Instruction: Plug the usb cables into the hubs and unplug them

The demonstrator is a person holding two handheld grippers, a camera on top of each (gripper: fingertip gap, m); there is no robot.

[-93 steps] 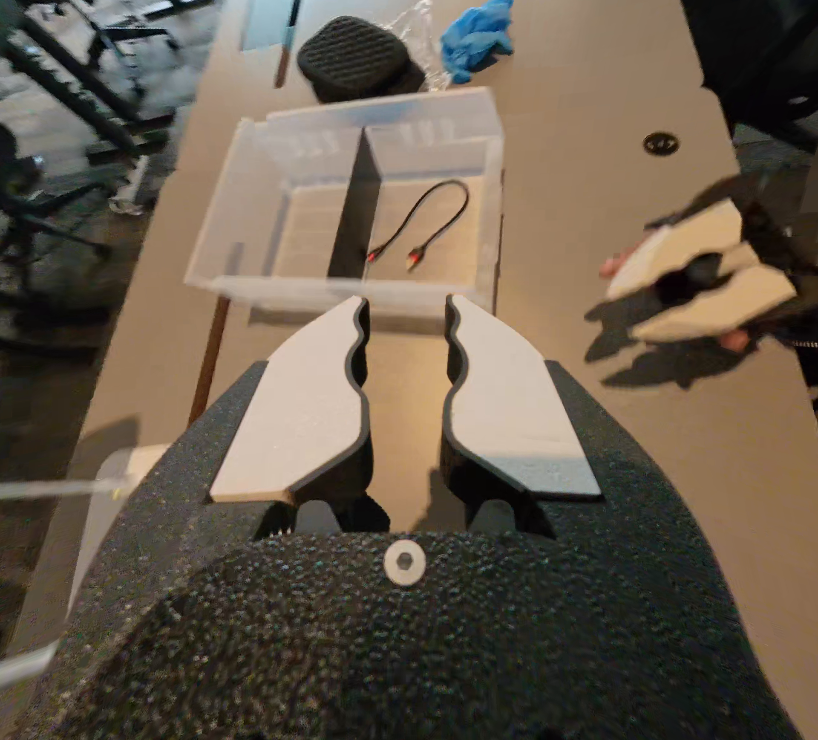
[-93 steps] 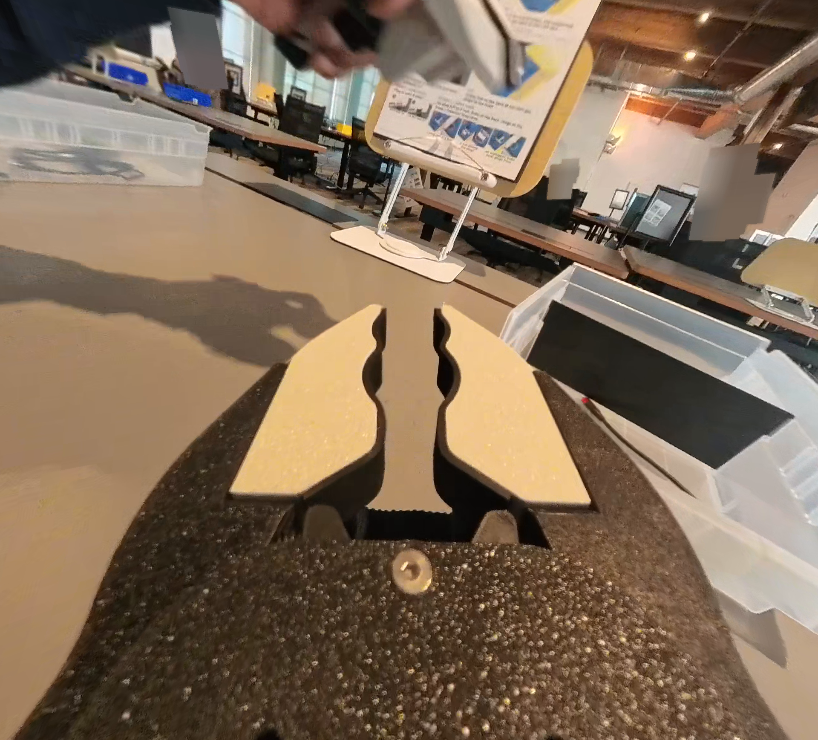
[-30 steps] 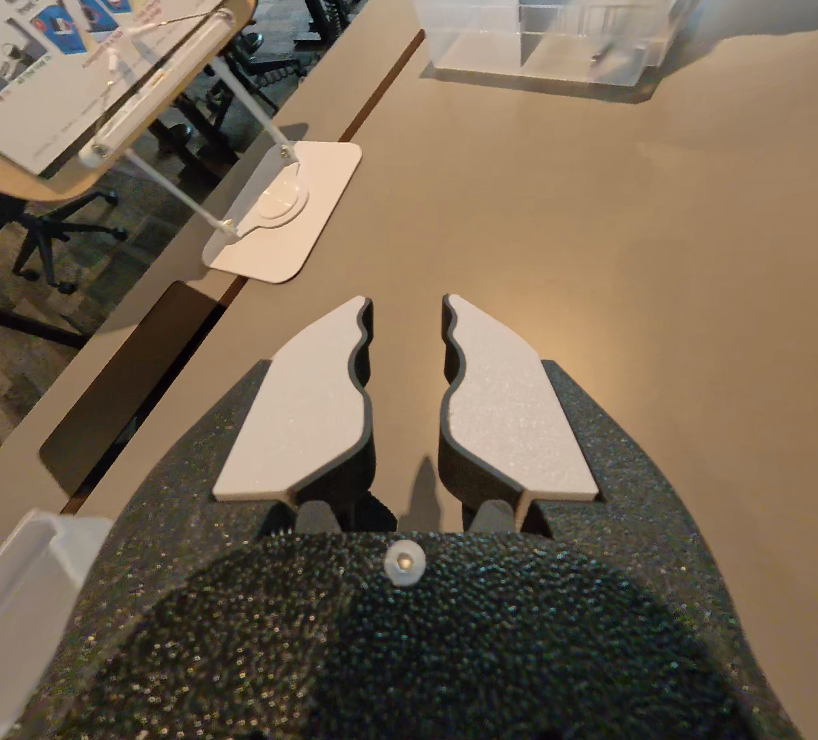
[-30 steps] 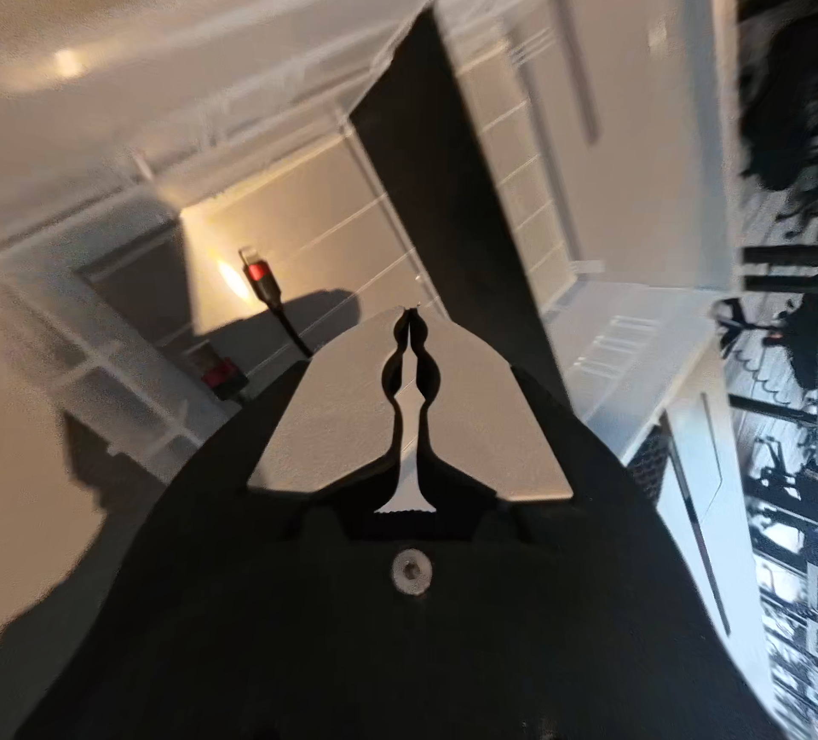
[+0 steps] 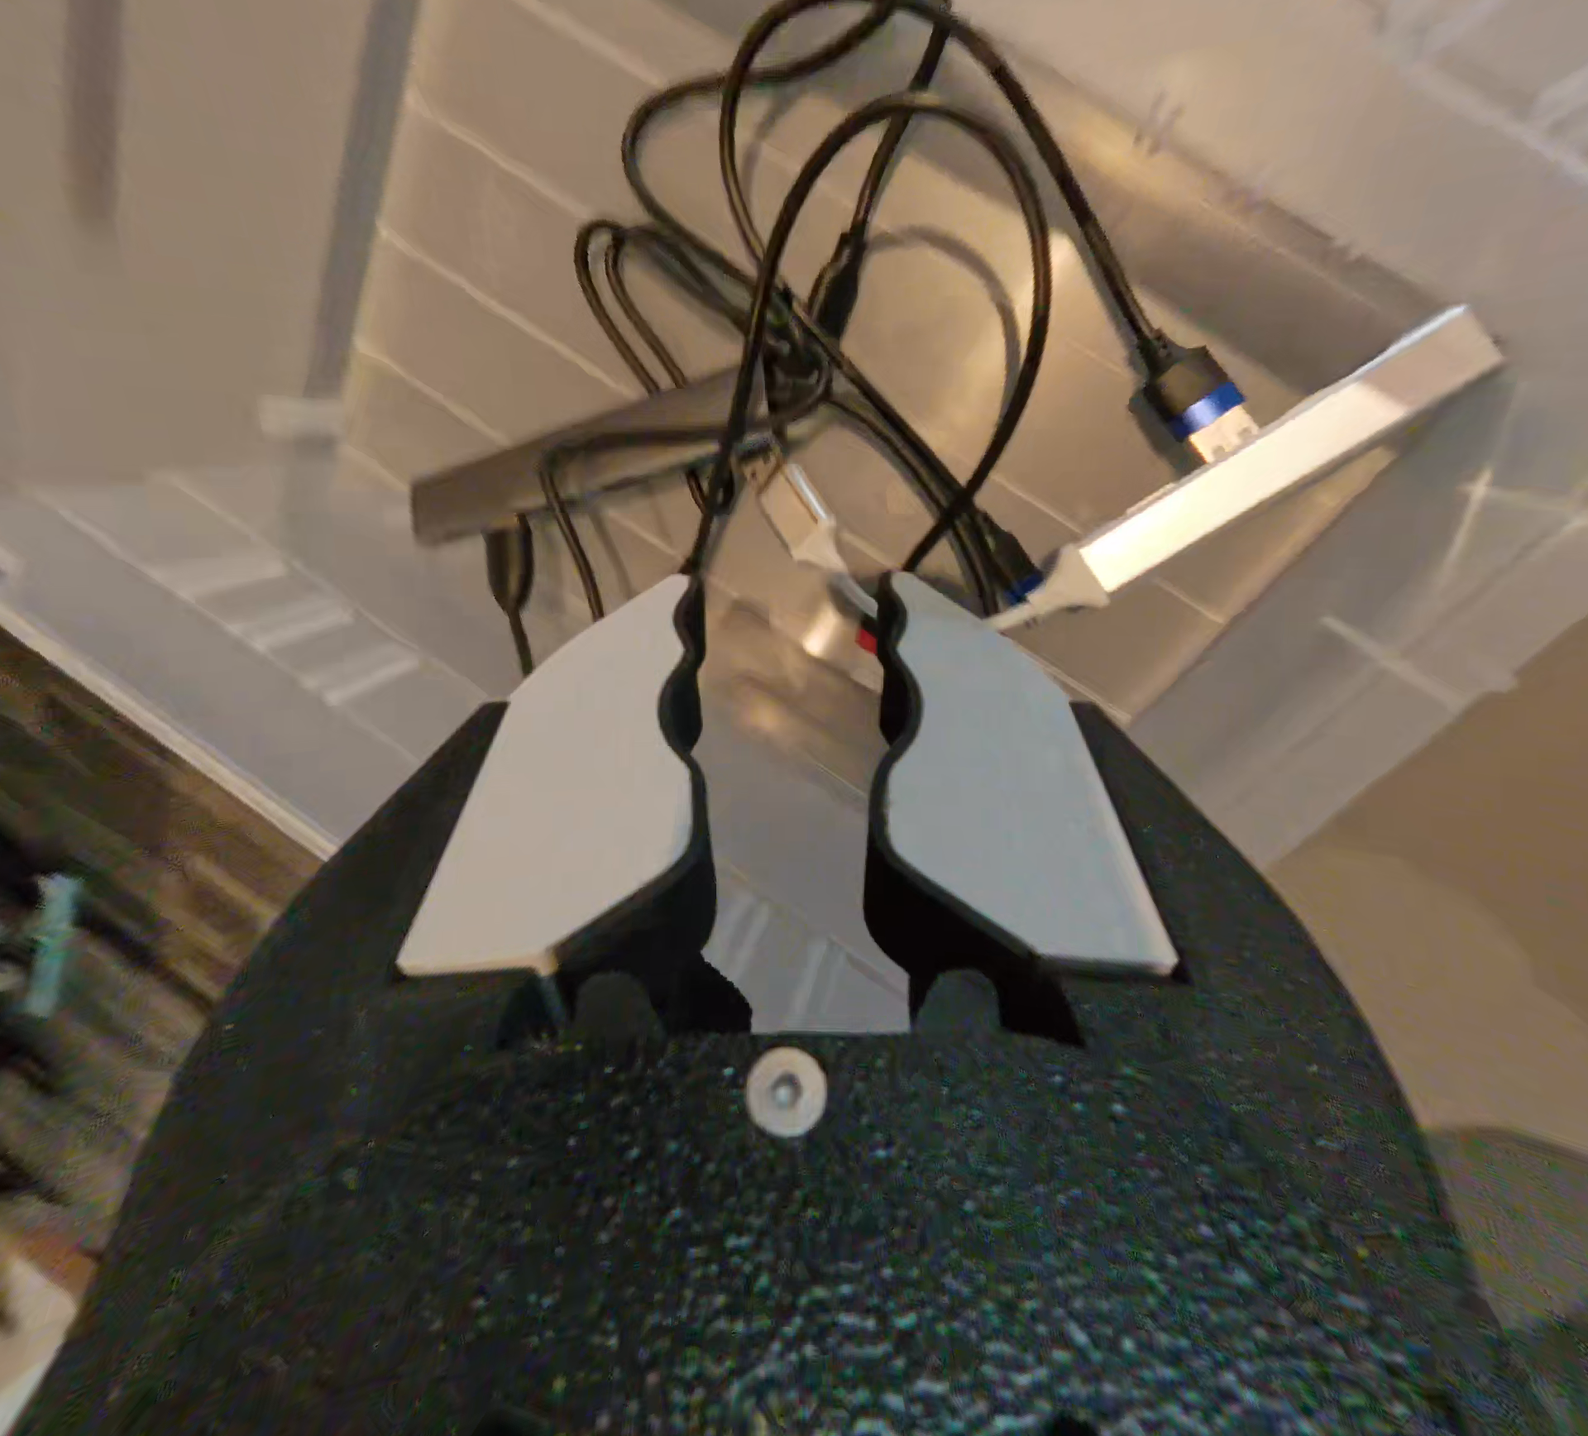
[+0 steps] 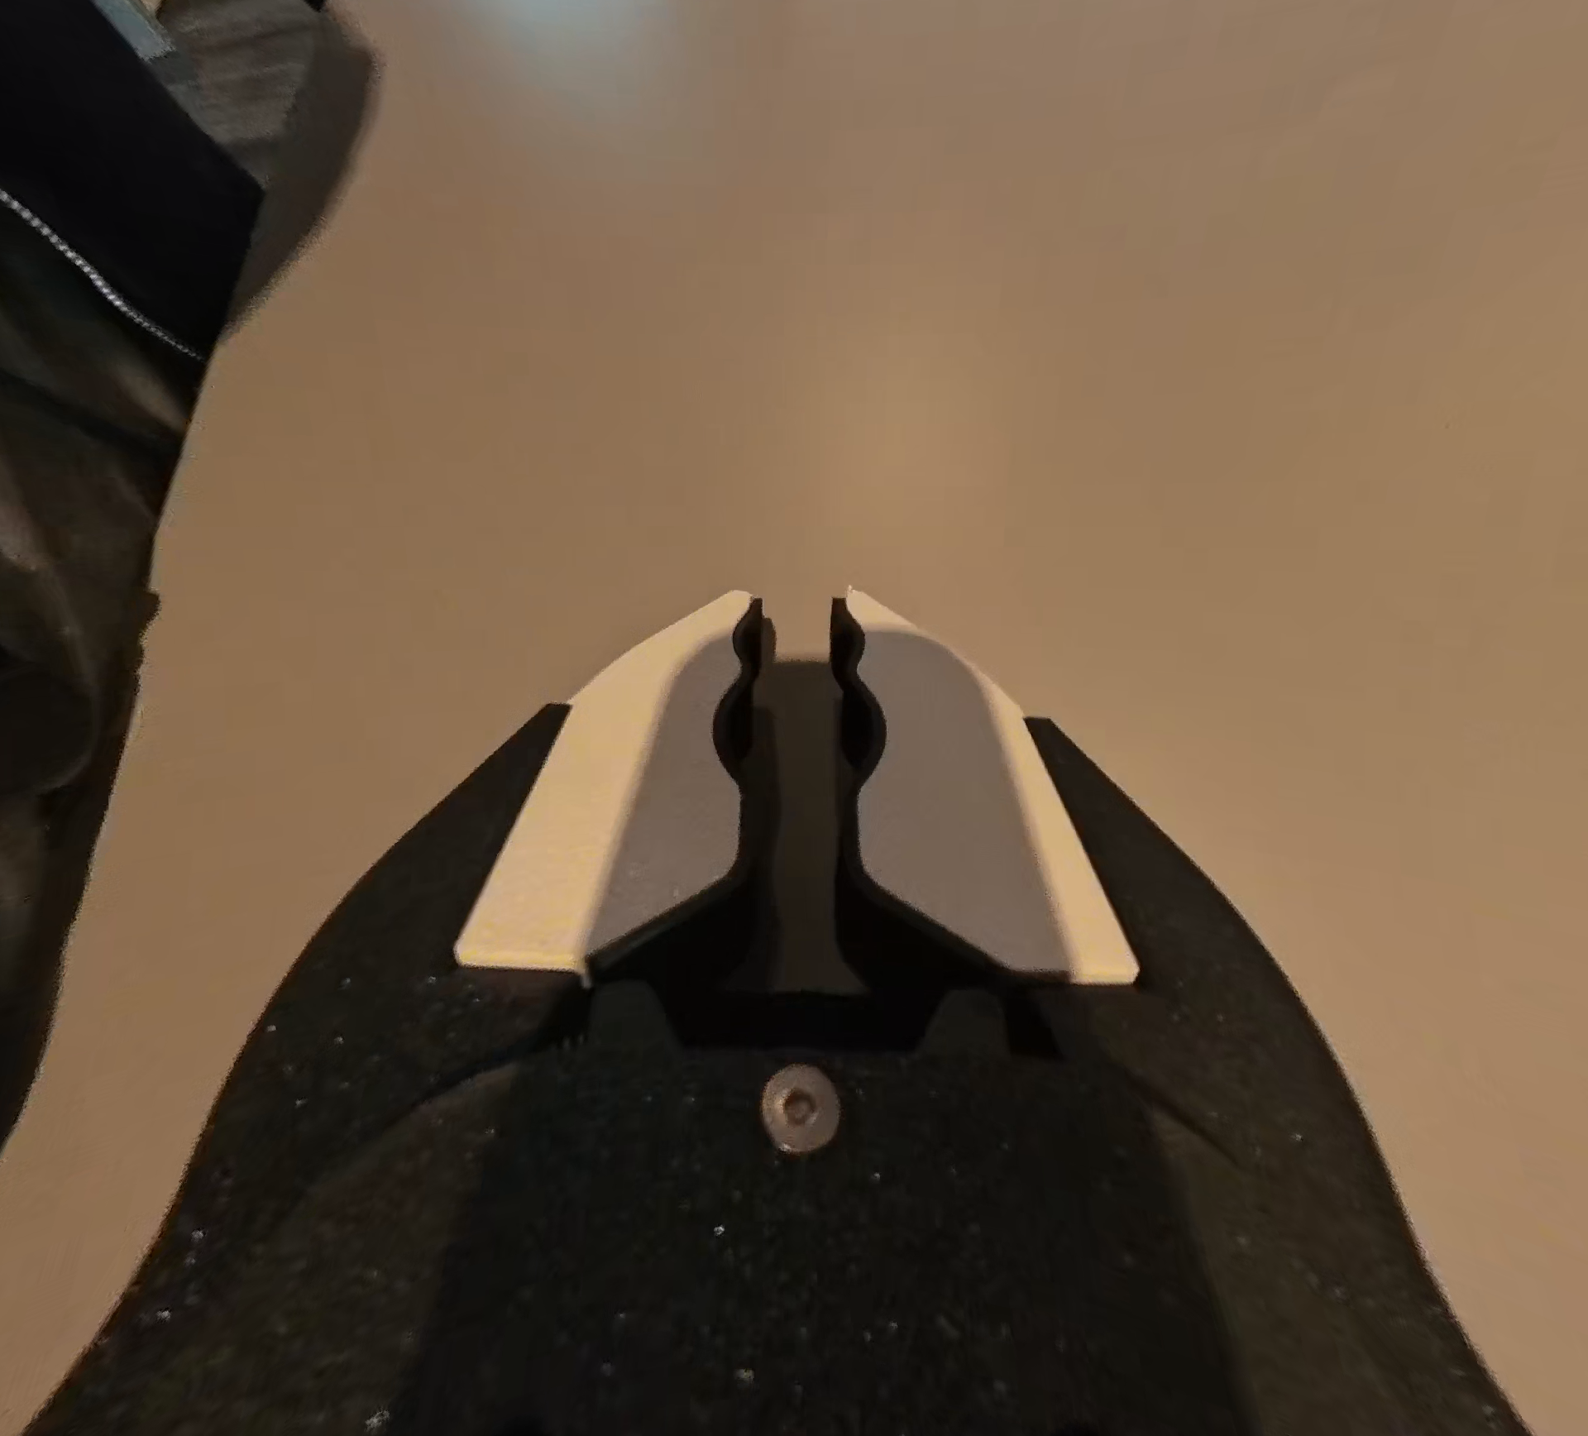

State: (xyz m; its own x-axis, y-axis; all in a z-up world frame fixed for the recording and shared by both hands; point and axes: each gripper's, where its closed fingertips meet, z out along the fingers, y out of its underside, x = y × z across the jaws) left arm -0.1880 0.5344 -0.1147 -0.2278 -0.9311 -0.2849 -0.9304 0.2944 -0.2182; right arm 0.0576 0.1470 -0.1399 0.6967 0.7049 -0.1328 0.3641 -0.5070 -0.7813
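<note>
Hovering over clear bin (image 5: 258, 106): left hand-held gripper (image 5: 790, 595) wide open, empty; tangled black cables (image 5: 868, 131) and grey hub (image 5: 601, 441) just ahead. Right hand-held gripper (image 6: 797, 604) slightly open, empty, above bare bench (image 6: 945, 234).

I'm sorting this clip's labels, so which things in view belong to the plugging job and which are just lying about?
Part of the job:
- dark grey hub
- silver hub
- tangled black cables
- loose blue-banded USB plug
- clear bin holding them
- left hand-held gripper, open
- right hand-held gripper, open

Just lying about:
- bare tan table
- dark clothing at its edge
</note>
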